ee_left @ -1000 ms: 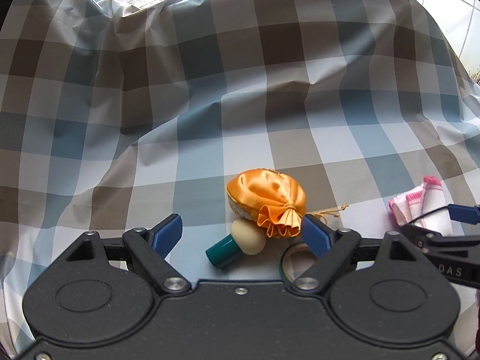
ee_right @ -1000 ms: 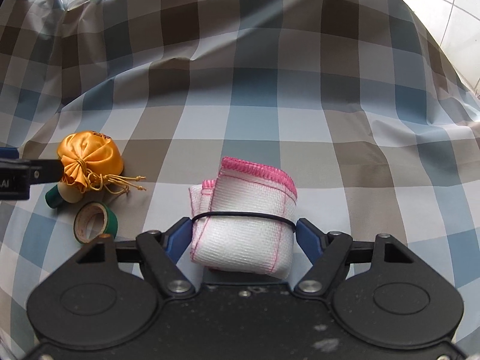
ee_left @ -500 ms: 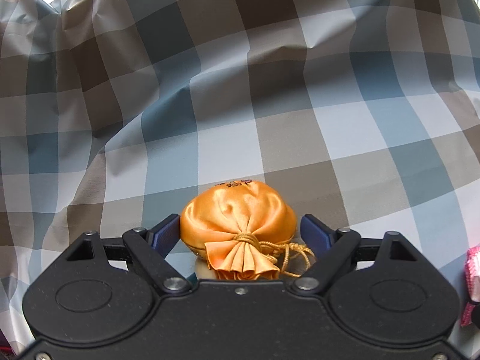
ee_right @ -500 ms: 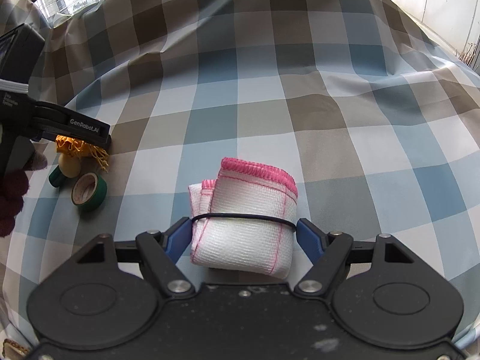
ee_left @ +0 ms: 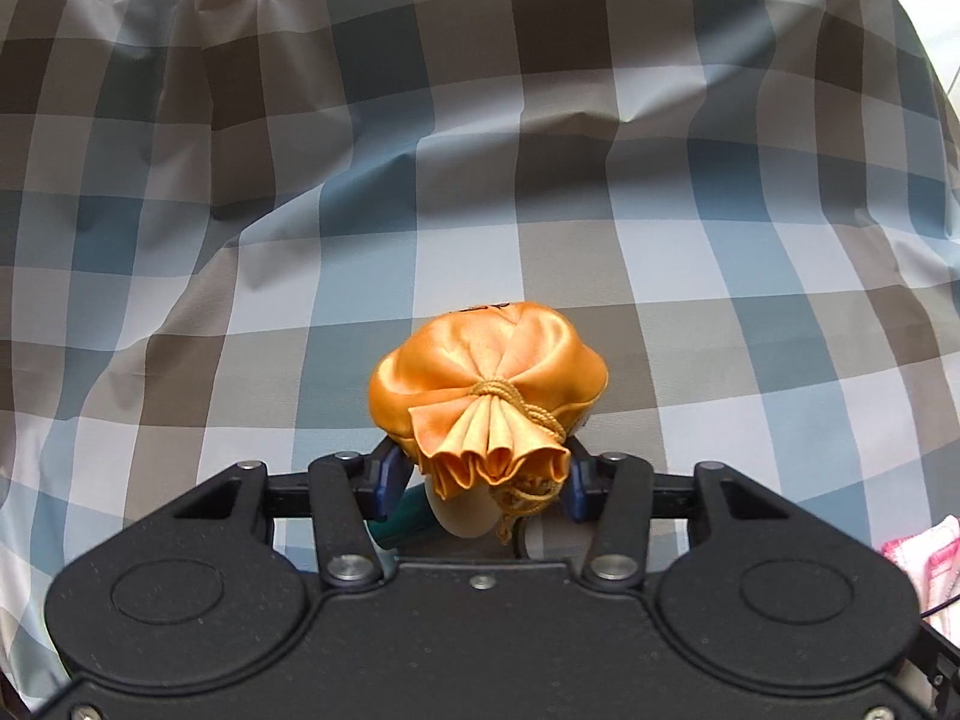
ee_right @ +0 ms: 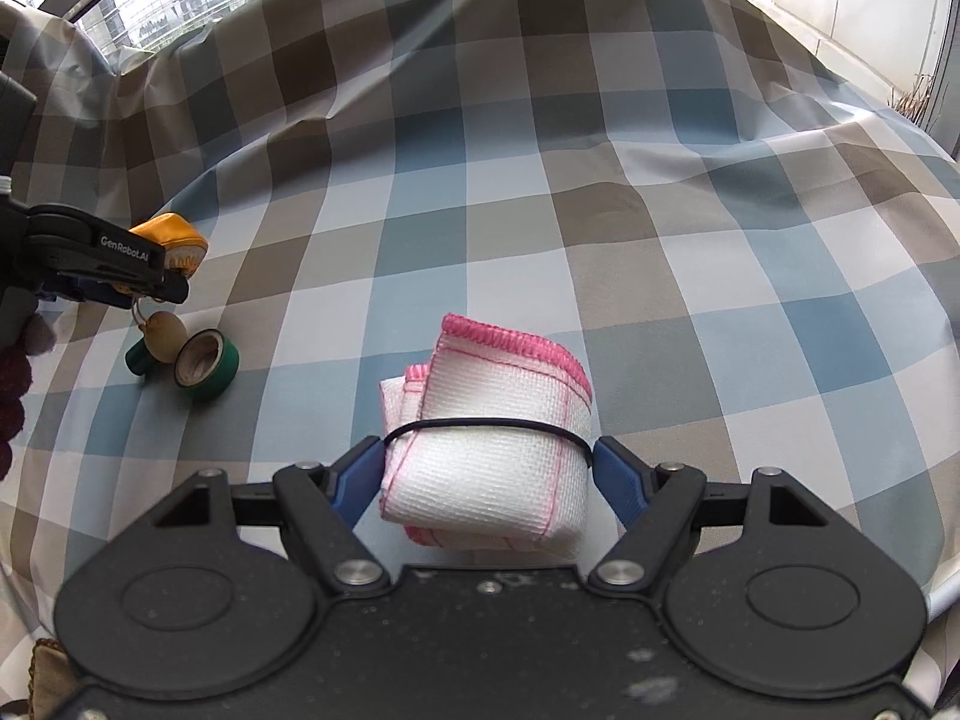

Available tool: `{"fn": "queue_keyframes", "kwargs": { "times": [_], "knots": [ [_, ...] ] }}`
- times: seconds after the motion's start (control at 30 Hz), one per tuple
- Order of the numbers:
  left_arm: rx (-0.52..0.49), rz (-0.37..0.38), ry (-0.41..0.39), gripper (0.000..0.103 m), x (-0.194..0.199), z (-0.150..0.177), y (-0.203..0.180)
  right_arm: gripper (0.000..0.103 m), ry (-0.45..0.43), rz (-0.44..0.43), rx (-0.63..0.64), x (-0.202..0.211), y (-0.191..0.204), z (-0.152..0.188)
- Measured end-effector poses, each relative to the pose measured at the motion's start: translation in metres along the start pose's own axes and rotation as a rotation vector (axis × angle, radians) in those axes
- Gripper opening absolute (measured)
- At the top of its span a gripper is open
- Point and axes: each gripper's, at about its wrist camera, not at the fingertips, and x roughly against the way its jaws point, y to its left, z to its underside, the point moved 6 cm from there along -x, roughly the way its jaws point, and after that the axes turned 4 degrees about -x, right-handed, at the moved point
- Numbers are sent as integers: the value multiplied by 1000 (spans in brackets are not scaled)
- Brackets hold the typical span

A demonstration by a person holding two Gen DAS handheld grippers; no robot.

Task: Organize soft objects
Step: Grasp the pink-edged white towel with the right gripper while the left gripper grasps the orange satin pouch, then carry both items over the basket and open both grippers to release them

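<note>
My left gripper (ee_left: pixel 480 480) is shut on an orange satin drawstring pouch (ee_left: pixel 489 375) and holds it above the checked cloth. The pouch (ee_right: pixel 174 237) and the left gripper (ee_right: pixel 120 276) also show at the left of the right wrist view. My right gripper (ee_right: pixel 487 474) is shut on a folded white cloth with pink edging (ee_right: pixel 486 426), bound by a black band, and holds it above the cloth. An edge of that cloth (ee_left: pixel 924 564) shows at the right of the left wrist view.
A green tape roll (ee_right: pixel 207 365) and a green-handled piece with a beige round head (ee_right: pixel 157 339) lie on the checked tablecloth (ee_right: pixel 540 210) below the left gripper. In the left wrist view that piece (ee_left: pixel 444 516) sits under the pouch. Windows are behind.
My left gripper moved in over the orange pouch, closed on it and lifted it off the cloth. My right gripper has kept its hold on the white cloth and risen.
</note>
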Motion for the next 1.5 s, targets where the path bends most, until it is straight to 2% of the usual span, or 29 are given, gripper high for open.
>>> {"fn": "queue_keyframes", "kwargs": {
  "times": [0.27,0.43,0.57,0.83,0.97,1.17,1.33,1.5],
  "knots": [
    [4,27,-100,48,84,36,-7,75,-59,-31,-16,45,-1,18],
    [-2,14,-168,48,132,73,-12,75,-117,-54,3,83,3,41],
    [31,43,-188,48,158,109,-14,75,-157,-83,21,110,6,63],
    [48,62,-171,48,178,183,-23,73,-193,-132,38,155,10,119],
    [49,72,-176,48,187,212,-29,73,-256,-105,86,175,17,135],
    [51,113,-184,48,196,249,-36,72,-276,-165,124,203,30,160],
    [38,119,-169,49,190,260,-42,72,-272,-175,157,206,37,177],
    [72,117,-200,49,195,265,-38,72,-266,-192,132,211,36,186]
  ]
}}
